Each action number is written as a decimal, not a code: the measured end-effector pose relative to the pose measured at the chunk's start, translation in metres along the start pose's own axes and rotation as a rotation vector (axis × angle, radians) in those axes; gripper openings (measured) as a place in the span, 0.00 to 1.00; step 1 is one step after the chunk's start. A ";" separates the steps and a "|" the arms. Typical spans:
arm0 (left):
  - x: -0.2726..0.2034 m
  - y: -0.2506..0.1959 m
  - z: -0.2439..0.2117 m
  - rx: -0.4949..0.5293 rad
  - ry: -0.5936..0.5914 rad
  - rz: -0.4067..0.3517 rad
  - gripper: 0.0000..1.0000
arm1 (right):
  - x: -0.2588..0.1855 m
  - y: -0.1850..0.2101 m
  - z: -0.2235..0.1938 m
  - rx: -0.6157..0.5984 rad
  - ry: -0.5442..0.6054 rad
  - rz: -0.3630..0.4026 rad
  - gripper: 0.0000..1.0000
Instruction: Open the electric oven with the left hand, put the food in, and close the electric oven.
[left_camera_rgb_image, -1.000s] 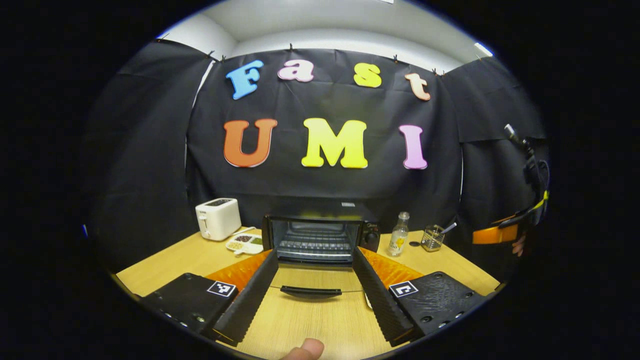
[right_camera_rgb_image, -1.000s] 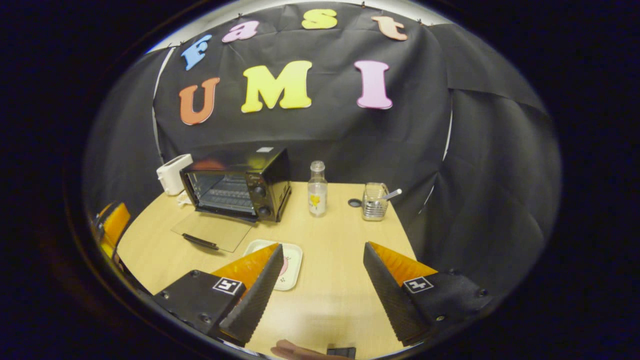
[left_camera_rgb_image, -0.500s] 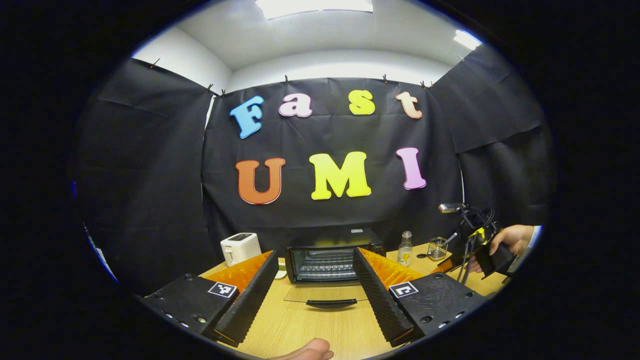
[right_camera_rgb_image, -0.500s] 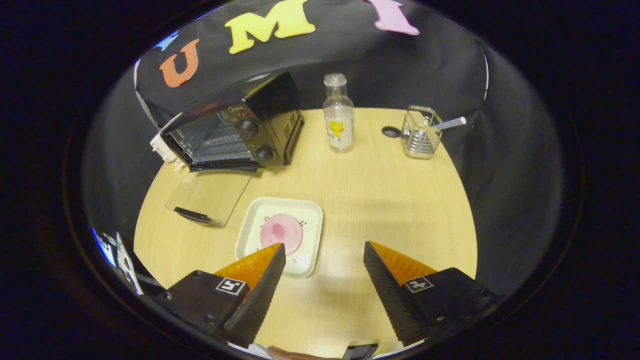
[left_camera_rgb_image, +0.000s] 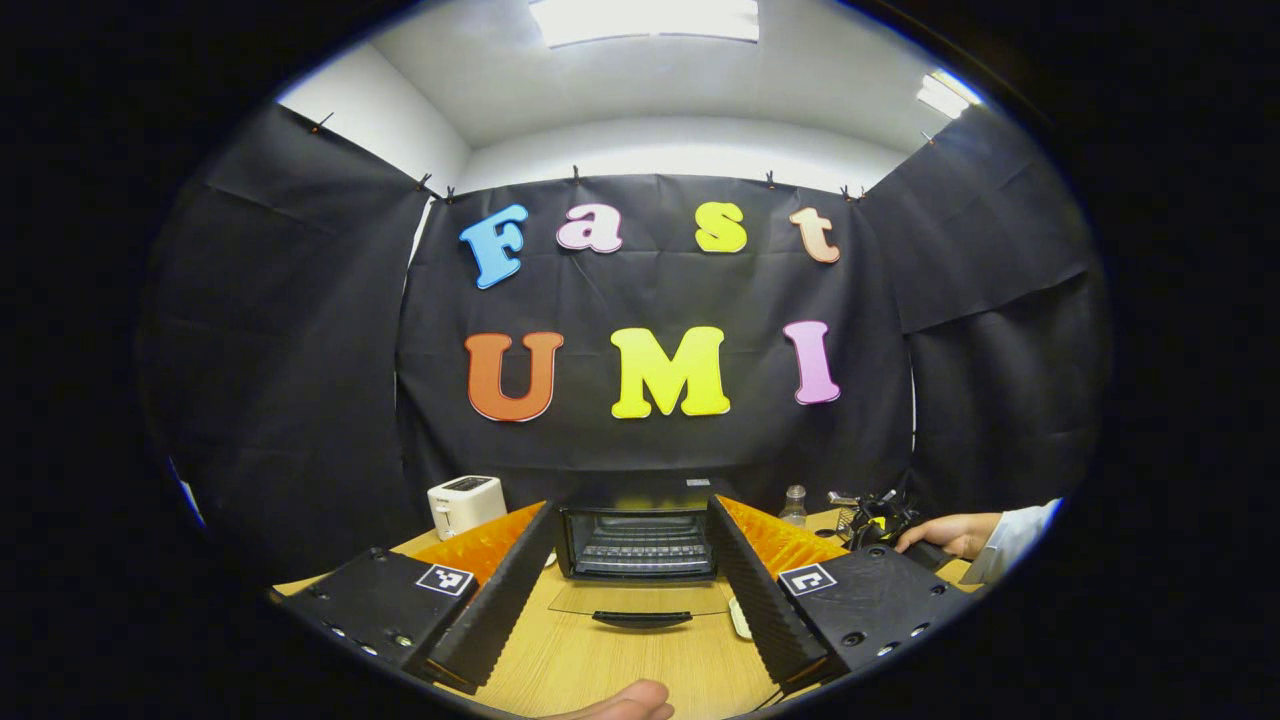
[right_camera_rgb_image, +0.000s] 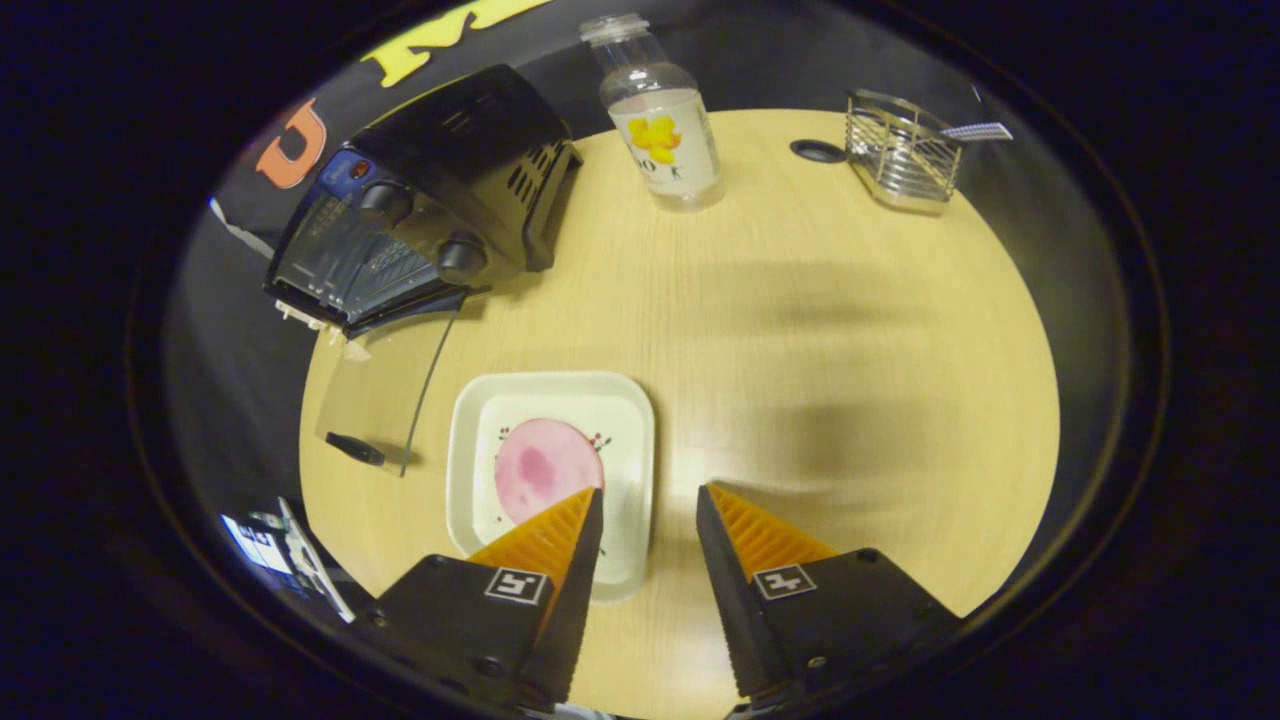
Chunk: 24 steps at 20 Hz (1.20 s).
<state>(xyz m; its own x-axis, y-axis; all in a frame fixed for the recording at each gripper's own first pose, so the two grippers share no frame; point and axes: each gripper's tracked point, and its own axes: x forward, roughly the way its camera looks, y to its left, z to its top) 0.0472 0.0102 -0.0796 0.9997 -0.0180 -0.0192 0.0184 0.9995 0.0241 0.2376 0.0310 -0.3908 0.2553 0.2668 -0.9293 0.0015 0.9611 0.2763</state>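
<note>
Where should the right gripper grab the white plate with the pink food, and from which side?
Grip the plate by its raised rim on the right or near edge, coming down from above with one finger inside the lip and one outside. It lies flat on the table, so only the lip gives purchase. The right gripper hangs open right over that edge, and the pink food sits left of it.

The left gripper view looked level across the counter (left_camera_rgb_image: 600, 665) from low at its near edge, straight at the open front of the electric oven (left_camera_rgb_image: 637, 541), which sat some way off. The right gripper view looked steeply down from close above the counter (right_camera_rgb_image: 850, 330), with the plate (right_camera_rgb_image: 470, 430) just beyond its tongs and the electric oven (right_camera_rgb_image: 470, 150) at upper left. Both views shared the oven, its lowered glass door (left_camera_rgb_image: 640, 600) and the bottle (right_camera_rgb_image: 660, 120).
</note>
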 end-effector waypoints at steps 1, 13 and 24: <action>0.000 0.001 -0.003 -0.001 0.008 0.004 0.95 | 0.006 0.006 -0.002 0.000 0.032 0.037 0.50; -0.001 -0.004 -0.006 0.013 0.027 -0.011 0.95 | 0.006 -0.001 -0.008 0.201 0.102 0.302 0.04; -0.020 0.004 0.003 -0.007 0.018 -0.016 0.95 | -0.062 -0.014 -0.015 0.184 -0.011 0.268 0.04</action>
<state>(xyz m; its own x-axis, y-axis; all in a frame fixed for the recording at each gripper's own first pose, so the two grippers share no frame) 0.0277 0.0148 -0.0761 0.9987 -0.0340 -0.0375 0.0347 0.9993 0.0164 0.2078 0.0024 -0.3408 0.2807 0.5065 -0.8153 0.1074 0.8275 0.5511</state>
